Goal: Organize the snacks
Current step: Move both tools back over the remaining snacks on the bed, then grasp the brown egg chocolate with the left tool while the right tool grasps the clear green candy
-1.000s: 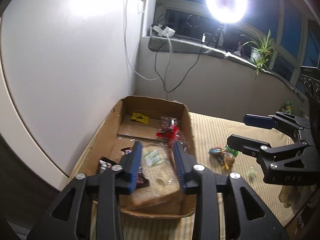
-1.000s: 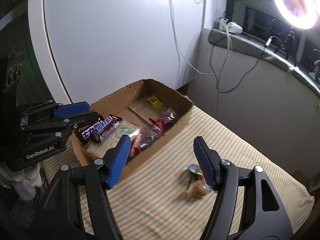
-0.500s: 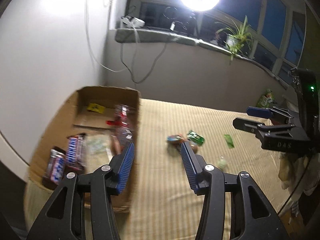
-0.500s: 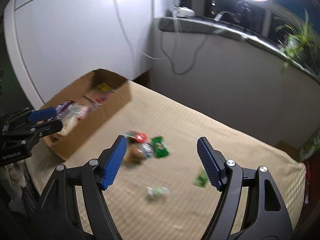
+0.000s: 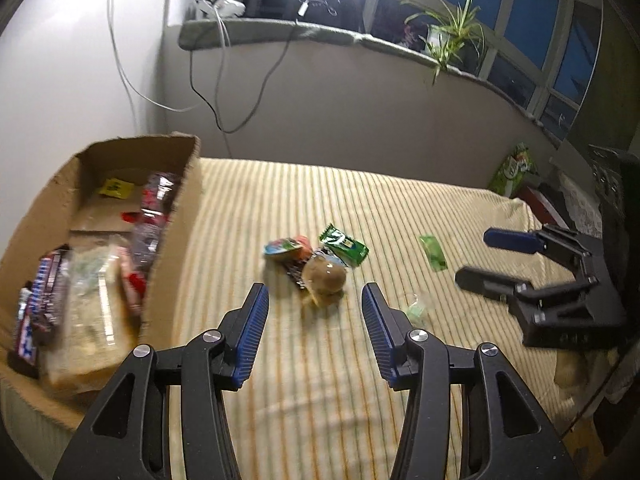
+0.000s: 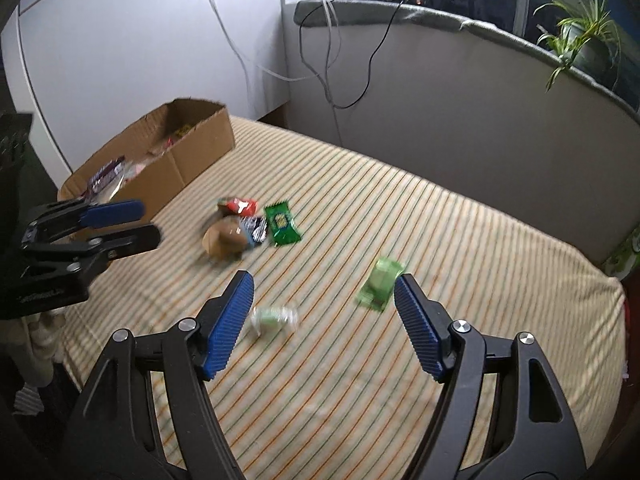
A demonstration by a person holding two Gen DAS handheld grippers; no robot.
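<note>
A cardboard box (image 5: 176, 216) at the left holds a Snickers bar (image 5: 40, 304), a bread pack (image 5: 92, 312) and red wrappers. On the striped cloth lies a cluster: a brown round snack (image 5: 324, 278), a red-blue wrapper (image 5: 286, 248) and a green packet (image 5: 344, 244). A light green sachet (image 6: 380, 282) and a small clear-wrapped candy (image 6: 276, 318) lie apart. My left gripper (image 5: 316, 320) is open and empty just before the brown snack. My right gripper (image 6: 324, 322) is open and empty above the candy and the sachet. The box also shows in the right wrist view (image 6: 176, 160).
The striped table (image 6: 440, 240) meets a grey wall below a windowsill with cables (image 5: 224, 92) and a potted plant (image 6: 580, 36). A white wall stands behind the box. A green bag (image 5: 512, 172) and a red box sit beyond the table's far right corner.
Both grippers have swung right, away from the box, toward the loose snacks. My left gripper has opened wider and now faces the brown snack cluster.
</note>
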